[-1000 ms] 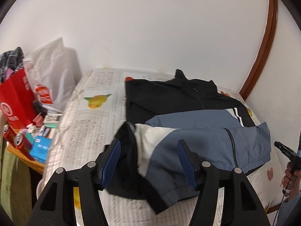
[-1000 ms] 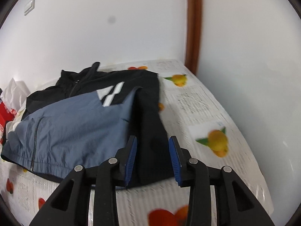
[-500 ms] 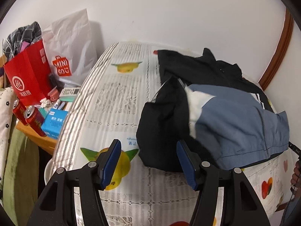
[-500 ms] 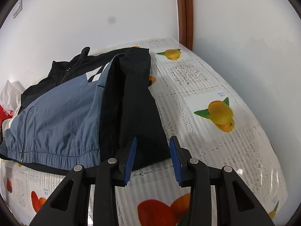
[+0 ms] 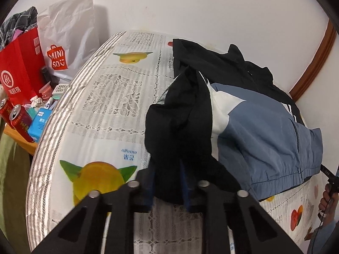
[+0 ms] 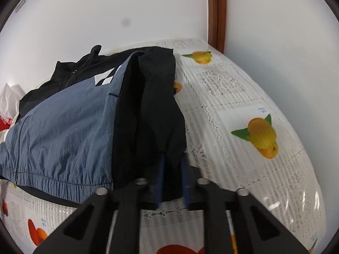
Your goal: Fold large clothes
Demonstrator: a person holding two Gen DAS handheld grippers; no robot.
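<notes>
a thin, crinkled jacket (image 5: pixel 264 127) in slate blue, black and white lies on the table (image 5: pixel 110 97), whose glossy plastic cloth is printed with a lace pattern and bright fruit. the blue front has a ribbed elastic hem and a dark zip down its middle; the black collar stands up toward the white wall. each black sleeve is folded in over the body and runs down to the near edge of the jacket.

the left gripper (image 5: pixel 167 182) has black arms and blue pads. its jaws are closing, and the end of the left black sleeve (image 5: pixel 180 127) is bunched between the pads, which are nearly together on the cloth.

the right gripper (image 6: pixel 171 180) is also nearly closed, with the end of the right black sleeve (image 6: pixel 161 114) caught between its blue pads.

beside the table, at its left end, stand a red paper bag (image 5: pixel 20 67), a white crumpled bag (image 5: pixel 67 33) and red drink cans (image 5: pixel 20 119).
</notes>
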